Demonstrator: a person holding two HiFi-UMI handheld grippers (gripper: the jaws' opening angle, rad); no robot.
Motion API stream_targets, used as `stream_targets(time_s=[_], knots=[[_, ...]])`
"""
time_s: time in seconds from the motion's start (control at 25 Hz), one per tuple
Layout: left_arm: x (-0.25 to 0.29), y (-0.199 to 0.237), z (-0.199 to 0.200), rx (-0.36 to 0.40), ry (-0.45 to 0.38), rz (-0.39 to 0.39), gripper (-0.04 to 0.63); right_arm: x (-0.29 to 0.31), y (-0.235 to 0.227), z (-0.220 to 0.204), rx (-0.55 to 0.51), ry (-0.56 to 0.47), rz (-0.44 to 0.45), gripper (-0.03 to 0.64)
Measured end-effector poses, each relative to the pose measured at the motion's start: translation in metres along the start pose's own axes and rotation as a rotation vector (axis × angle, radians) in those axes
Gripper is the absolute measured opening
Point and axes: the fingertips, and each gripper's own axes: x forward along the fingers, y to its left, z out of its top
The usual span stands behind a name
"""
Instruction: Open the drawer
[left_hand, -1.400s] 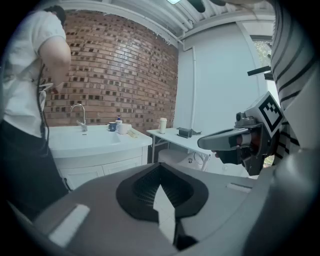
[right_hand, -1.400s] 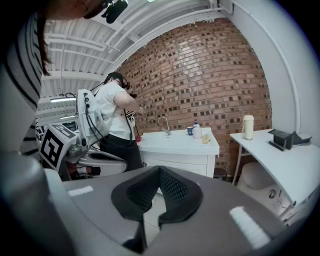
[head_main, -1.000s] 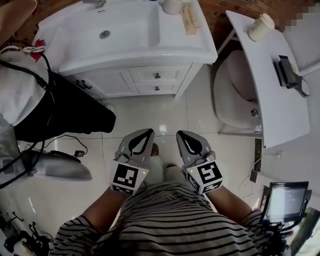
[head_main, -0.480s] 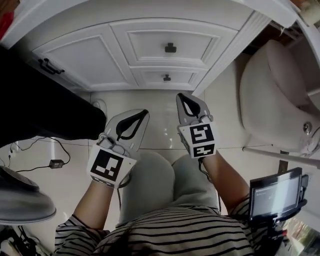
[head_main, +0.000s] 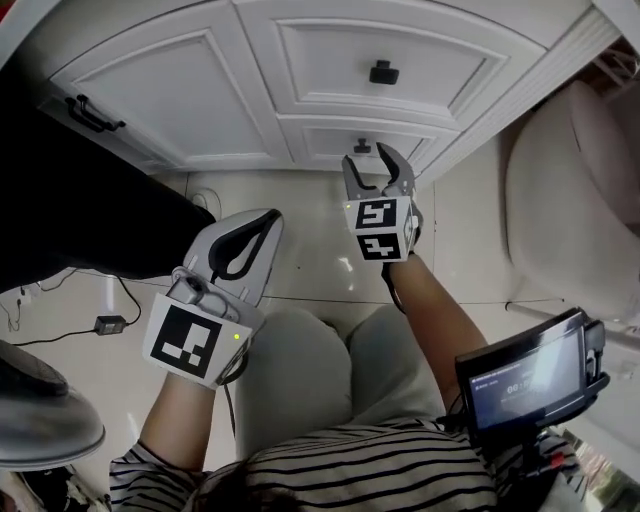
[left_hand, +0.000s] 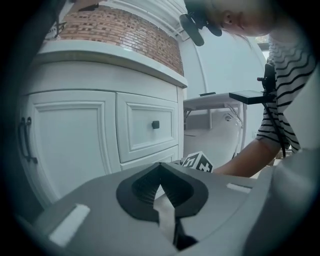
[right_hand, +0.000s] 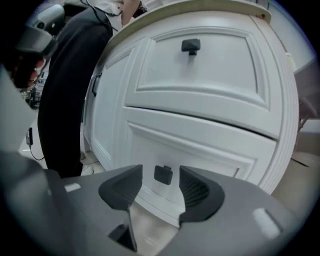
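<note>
Framing the small dark square knob (right_hand: 163, 174) of the white panelled lower drawer (right_hand: 215, 150), the jaws of the grey right gripper (head_main: 372, 165) are opening without touching it, so the next move is probably to clamp and pull.

A: Straight ahead, up top?
B: Upper drawer (head_main: 330, 55), upper knob (head_main: 383, 72) at its middle. Directly beneath, lower drawer (head_main: 320, 140) with lower knob (head_main: 362, 147).

A: Left of the drawers?
B: Cabinet door (head_main: 170, 95), handle (head_main: 88, 113) near its far left edge.

A: Around the lower knob?
B: Right gripper (head_main: 372, 160), jaws opening, one on either side of that knob, not touching it.

A: And the left gripper (head_main: 268, 222)?
B: Further back and to the left, over the floor (head_main: 320, 260), well apart from the door, jaws together on nothing.

A: Off to the right?
B: Toilet (head_main: 580, 190) beside the drawers. Nearer, by the right arm, a screen (head_main: 525, 372).
</note>
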Motion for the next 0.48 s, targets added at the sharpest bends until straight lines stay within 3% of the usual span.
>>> stream_targets(time_s=[0.12, 0.24, 0.48], knots=[[-0.008, 0.007, 0.001, 0.005, -0.005, 0.013, 0.015, 0.012, 0.001, -0.002, -0.026, 0.028, -0.043, 0.218], [-0.012, 0.014, 0.0, 0.002, -0.003, 0.038, 0.015, 0.017, -0.004, -0.004, -0.052, 0.028, -0.101, 0.144], [-0.014, 0.011, 0.006, 0.017, -0.018, 0.06, 0.015, 0.015, -0.003, -0.007, -0.046, 0.037, -0.084, 0.123]])
